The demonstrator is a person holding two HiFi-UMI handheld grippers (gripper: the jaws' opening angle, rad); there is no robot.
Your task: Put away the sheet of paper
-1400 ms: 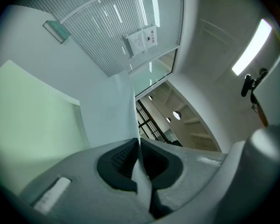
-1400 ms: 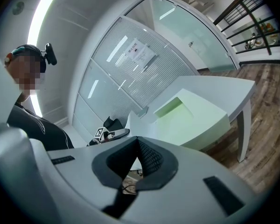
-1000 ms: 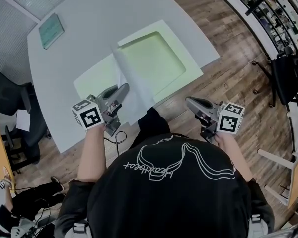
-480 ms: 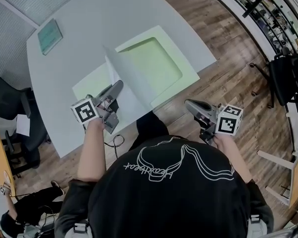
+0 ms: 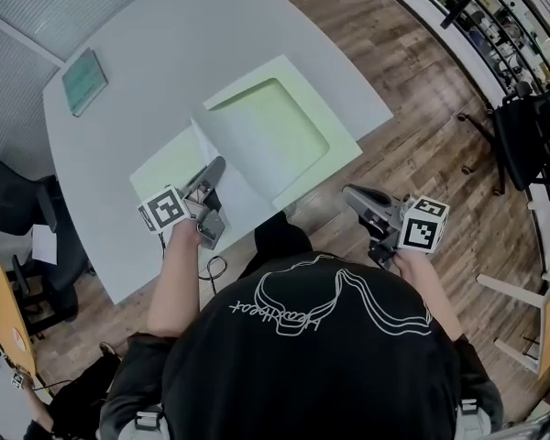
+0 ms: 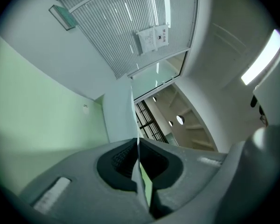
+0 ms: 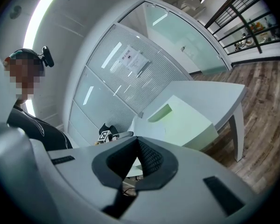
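Over the near half of the desk (image 5: 165, 35), the left hand-held gripper (image 5: 214, 167) is clenched on the near edge of the sheet of paper (image 5: 247, 168). It holds the sheet tilted up above the open green folder (image 5: 289, 122), probably so it can be laid inside. The right hand-held gripper (image 5: 351, 192) hangs clear of the desk, jaws together on nothing, likely because one grip suffices. I count one sheet, one folder, one teal notebook (image 5: 82, 79) and two hand-held grippers.
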